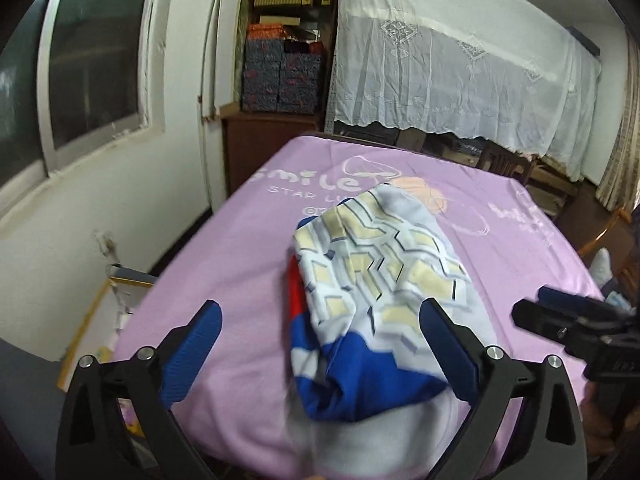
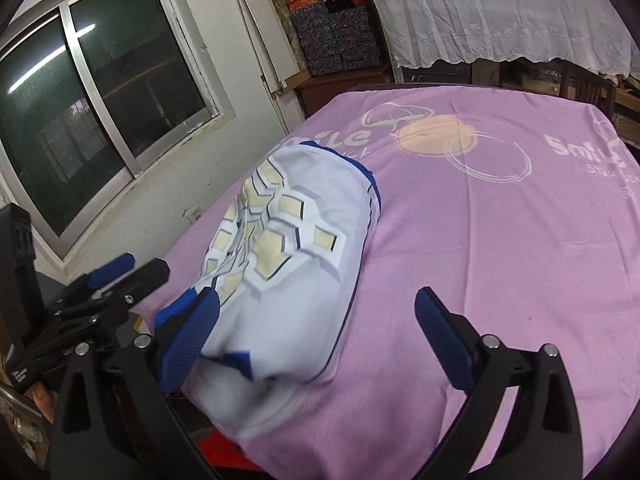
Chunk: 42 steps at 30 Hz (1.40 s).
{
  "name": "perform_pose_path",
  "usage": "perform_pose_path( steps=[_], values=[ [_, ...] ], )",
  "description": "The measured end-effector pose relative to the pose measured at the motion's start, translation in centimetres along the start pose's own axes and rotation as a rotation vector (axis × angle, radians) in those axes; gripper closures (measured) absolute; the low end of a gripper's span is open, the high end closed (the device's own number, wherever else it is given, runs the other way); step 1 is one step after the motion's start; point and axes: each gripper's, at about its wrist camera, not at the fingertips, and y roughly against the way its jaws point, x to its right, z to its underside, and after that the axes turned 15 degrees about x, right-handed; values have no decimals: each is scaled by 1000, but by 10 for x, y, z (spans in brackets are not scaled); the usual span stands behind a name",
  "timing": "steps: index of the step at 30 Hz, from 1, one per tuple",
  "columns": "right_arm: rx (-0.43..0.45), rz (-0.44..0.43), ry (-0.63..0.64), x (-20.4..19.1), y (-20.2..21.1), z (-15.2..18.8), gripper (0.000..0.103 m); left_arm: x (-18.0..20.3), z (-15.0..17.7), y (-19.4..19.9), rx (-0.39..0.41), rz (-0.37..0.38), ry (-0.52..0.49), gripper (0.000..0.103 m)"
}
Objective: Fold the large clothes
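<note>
A folded white garment (image 1: 372, 280) with yellow hexagon print, blue panels and a red patch lies on the purple sheet (image 1: 224, 264). It also shows in the right wrist view (image 2: 296, 264). My left gripper (image 1: 320, 336) is open above the garment's near end, with nothing between its blue pads. My right gripper (image 2: 316, 320) is open; its left pad (image 2: 192, 332) is at the garment's near left edge, and its right pad is over bare sheet. The right gripper also shows at the right edge of the left wrist view (image 1: 568, 320), and the left gripper at the left of the right wrist view (image 2: 116, 276).
The purple sheet (image 2: 500, 240) with "smile" print covers a table. A white wall with a window (image 2: 80, 120) runs along the left. Stacked boxes (image 1: 280, 76) and a lace-draped shelf (image 1: 460, 72) stand behind. A wooden chair (image 2: 588, 88) is at the far right edge.
</note>
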Motion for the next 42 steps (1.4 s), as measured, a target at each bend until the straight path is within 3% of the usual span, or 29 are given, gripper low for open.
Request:
perform_pose_path(
  steps=[5,11,15,36,42],
  values=[
    [43,31,13,-11,25,-6,5,10,3,28,42,-89,-81,4],
    [115,72,84,-27,55,1,5,11,-2,47,106,-99,-82,4],
    [149,102,137,-36,62,8,5,13,-1,44,104,-111,-96,4],
    [122,104,128,-27,42,24,5,37,20,28,41,-99,-162,4],
    [121,103,131,-27,41,26,5,37,20,32,83,-125,-166,4]
  ],
)
